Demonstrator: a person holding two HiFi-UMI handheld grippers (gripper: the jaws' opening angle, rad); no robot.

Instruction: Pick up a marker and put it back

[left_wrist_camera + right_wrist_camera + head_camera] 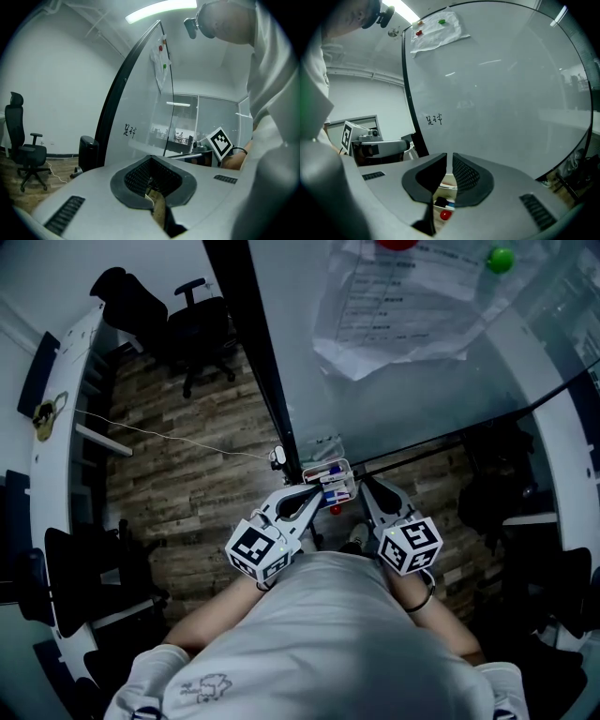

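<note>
**Grippers poised at the marker tray, neither one grasping**

Left gripper (314, 489) and right gripper (366, 484) point toward the foot of the board, side by side, each with its marker cube nearest the person. In the left gripper view the left gripper's (150, 159) jaws meet at their tips and clamp nothing. In the right gripper view the right gripper's (449, 157) jaws stand a narrow slit apart, with nothing between them.

Whiteboard (422, 399): fills the upper right of the head view, edged by a dark frame. A small handwritten mark (434, 119) sits low on its face.

Wooden floor (187, 493): lies to the left of the board, under a black office chair (202, 329) that stands well apart from the grippers.

Sheets of paper (403, 306): hang high on the board, beside a green magnet (501, 259).

Tray (328, 465): a small white holder at the board's lower edge. It sits between the two grippers' tips, with each gripper just beside it.

Marker (337, 489): lies in the tray among other pens, ungrasped. In the right gripper view the marker (440, 202) shows through the slit, below and beyond the jaws.

Red round piece (335, 510): sits just below the tray.
</note>
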